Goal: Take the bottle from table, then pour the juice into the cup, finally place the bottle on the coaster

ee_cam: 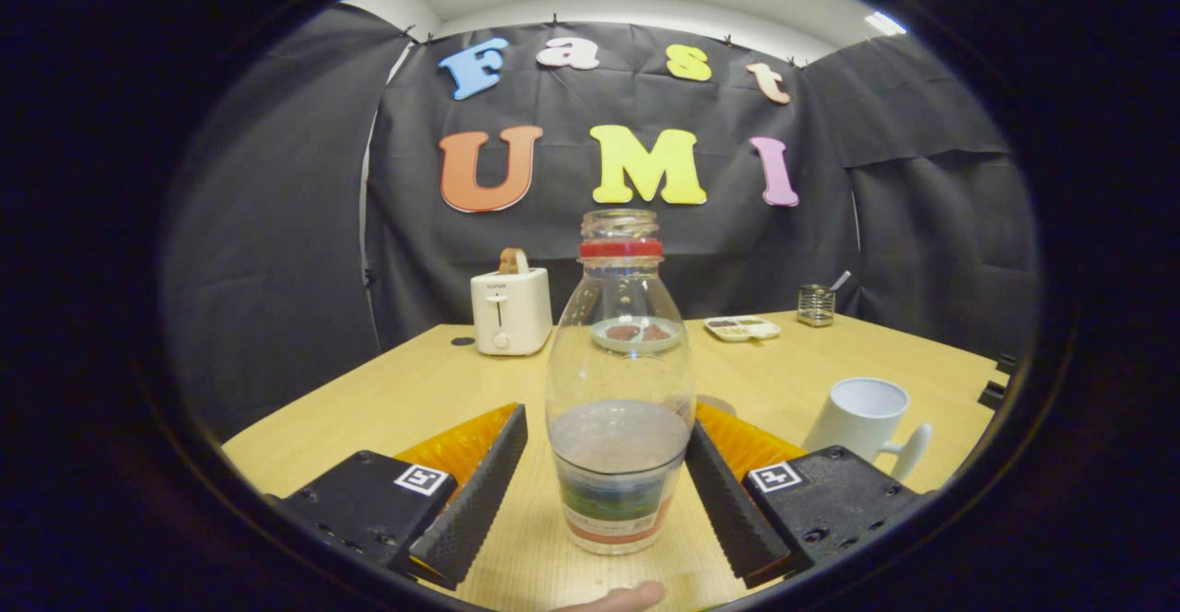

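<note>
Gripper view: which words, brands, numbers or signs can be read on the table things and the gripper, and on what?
Bottle label: print too small to read.
Toaster: one small word above the slot, too blurred to read.
Gripper: a square marker pattern on each side, no words; fingers open, either side of the bottle.

A makeshift recording booth staged as a kitchen: black cloth walls (277, 253) behind a wooden table (406, 391) with a toaster (510, 311) at centre left.
</note>
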The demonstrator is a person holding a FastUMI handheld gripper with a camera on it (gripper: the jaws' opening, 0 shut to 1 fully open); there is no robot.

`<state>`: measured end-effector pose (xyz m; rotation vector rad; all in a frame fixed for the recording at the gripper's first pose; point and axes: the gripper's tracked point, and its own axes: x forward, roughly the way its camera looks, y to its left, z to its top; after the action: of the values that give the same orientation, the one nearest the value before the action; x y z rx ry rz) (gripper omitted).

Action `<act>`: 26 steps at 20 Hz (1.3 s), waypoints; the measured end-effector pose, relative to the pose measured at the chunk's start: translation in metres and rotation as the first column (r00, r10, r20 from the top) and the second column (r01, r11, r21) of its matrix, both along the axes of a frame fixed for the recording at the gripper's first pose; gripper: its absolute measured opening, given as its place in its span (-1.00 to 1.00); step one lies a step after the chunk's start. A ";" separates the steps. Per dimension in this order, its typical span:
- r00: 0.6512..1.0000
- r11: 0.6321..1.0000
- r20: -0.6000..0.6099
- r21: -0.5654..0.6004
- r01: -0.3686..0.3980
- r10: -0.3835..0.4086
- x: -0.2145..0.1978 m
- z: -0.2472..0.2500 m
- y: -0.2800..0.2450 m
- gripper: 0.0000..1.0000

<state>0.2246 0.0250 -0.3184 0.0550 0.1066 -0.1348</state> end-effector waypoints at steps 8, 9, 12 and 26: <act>0.999 0.982 0.046 0.186 -0.031 0.023 -0.009 0.027 -0.019 0.57; 0.997 0.970 0.060 0.239 -0.051 0.038 -0.010 0.034 -0.018 0.56; 0.993 0.920 0.086 0.377 -0.109 0.083 -0.011 0.051 -0.014 0.56; 0.976 0.553 0.200 0.805 -0.216 0.090 -0.015 0.089 -0.040 0.54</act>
<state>0.2093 -0.0150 -0.2290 1.0179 0.0269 0.1133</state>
